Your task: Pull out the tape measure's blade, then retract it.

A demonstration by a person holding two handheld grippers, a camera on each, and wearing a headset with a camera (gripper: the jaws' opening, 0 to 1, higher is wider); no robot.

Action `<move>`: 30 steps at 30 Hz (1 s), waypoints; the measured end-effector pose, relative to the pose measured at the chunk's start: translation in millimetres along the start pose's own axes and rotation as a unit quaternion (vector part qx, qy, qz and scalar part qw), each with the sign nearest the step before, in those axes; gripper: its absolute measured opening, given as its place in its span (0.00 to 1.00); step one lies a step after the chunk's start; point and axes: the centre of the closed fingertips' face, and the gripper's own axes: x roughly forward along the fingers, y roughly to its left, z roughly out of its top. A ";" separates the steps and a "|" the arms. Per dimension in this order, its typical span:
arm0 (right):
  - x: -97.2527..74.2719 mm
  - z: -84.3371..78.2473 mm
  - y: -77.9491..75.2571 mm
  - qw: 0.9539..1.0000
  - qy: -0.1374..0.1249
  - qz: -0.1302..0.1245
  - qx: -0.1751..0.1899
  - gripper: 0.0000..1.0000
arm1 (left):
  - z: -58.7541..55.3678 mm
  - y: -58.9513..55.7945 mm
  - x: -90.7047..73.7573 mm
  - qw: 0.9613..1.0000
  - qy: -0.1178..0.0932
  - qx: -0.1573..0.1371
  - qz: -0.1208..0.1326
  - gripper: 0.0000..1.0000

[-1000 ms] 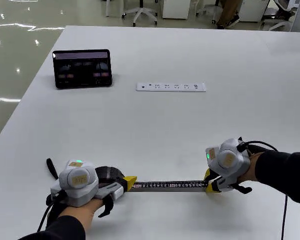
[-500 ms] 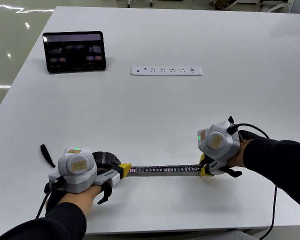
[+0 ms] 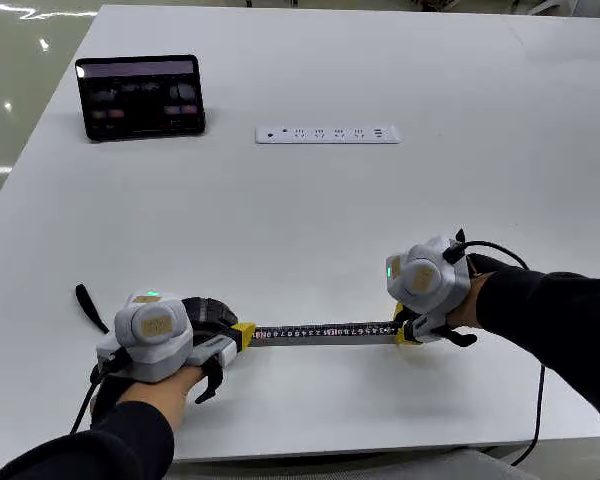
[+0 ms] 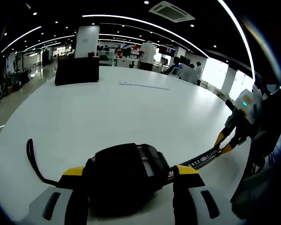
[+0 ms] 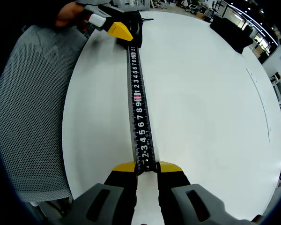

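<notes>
at the near left of the white surface [image 3: 310, 230] the left gripper [image 4: 131, 169] has its fingers clamped around the black tape measure case [image 3: 205, 312], and the blade [image 5: 139, 108] lies flat, stretching right to the right gripper [image 5: 144, 167], whose fingers pinch its tip.

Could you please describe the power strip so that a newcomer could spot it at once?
On the white table, look past the stretched-out tape blade toward the far edge. Right of the dark tablet lies the power strip: a long, flat white bar with a row of sockets, nearly the table's colour, whereas the tablet stands upright.
</notes>
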 end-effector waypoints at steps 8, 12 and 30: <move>0.2 -1.2 -2.3 0.999 -0.012 -0.004 0.034 0.11 | -0.6 1.8 -0.6 1.000 0.006 -0.005 0.004 0.64; 0.4 -0.6 -1.1 0.999 -0.013 -0.004 0.034 0.11 | -1.2 1.6 -1.0 1.000 0.011 0.006 0.005 0.63; 0.0 -0.1 -2.5 0.999 -0.002 0.009 0.031 0.11 | -3.9 2.4 -2.0 0.999 0.042 -0.008 0.010 0.63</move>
